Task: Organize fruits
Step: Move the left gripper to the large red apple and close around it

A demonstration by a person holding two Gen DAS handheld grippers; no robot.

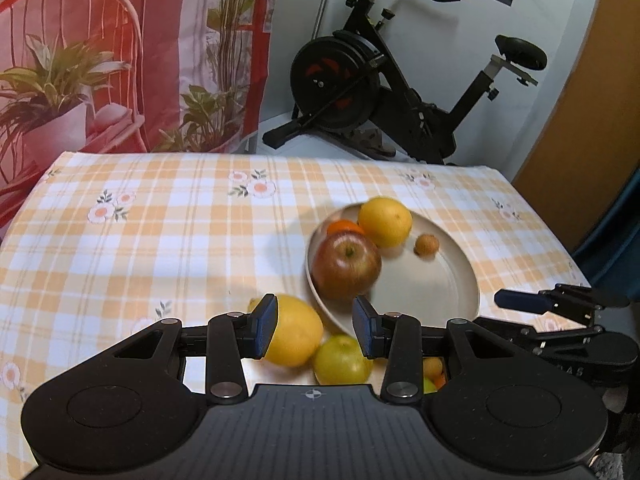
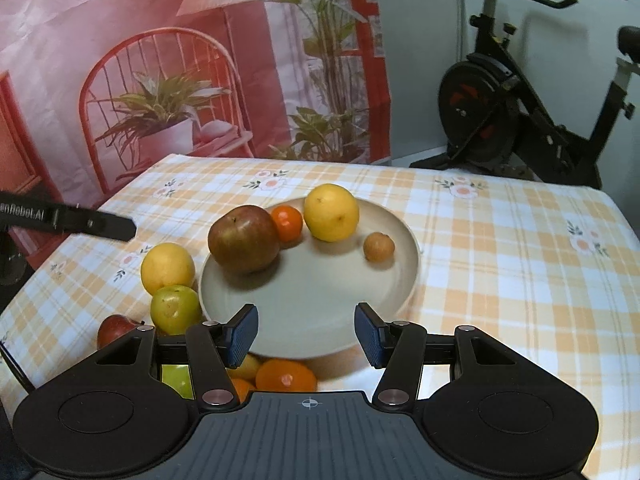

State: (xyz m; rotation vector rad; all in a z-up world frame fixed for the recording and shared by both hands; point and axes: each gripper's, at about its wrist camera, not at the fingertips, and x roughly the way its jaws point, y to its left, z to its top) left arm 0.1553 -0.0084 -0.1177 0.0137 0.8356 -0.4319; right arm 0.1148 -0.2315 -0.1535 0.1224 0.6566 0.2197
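Observation:
A cream plate (image 2: 320,296) (image 1: 432,288) sits on the checked tablecloth. It holds a red apple (image 2: 243,238) (image 1: 346,266), a small orange (image 2: 287,222) (image 1: 345,227), a yellow citrus (image 2: 331,212) (image 1: 385,222) and a small brown fruit (image 2: 378,246) (image 1: 427,245). Beside the plate lie a yellow citrus (image 2: 167,267) (image 1: 294,330), a green fruit (image 2: 175,309) (image 1: 340,360), a red apple (image 2: 114,330), oranges (image 2: 285,376) and another green fruit (image 2: 176,380). My left gripper (image 1: 316,330) is open and empty over the loose fruit. My right gripper (image 2: 306,336) is open and empty at the plate's near rim.
An exercise bike (image 1: 384,80) stands beyond the table's far edge. A printed backdrop (image 2: 180,60) hangs behind the table at the left. The right gripper shows in the left wrist view (image 1: 560,320), close to the right of the left one.

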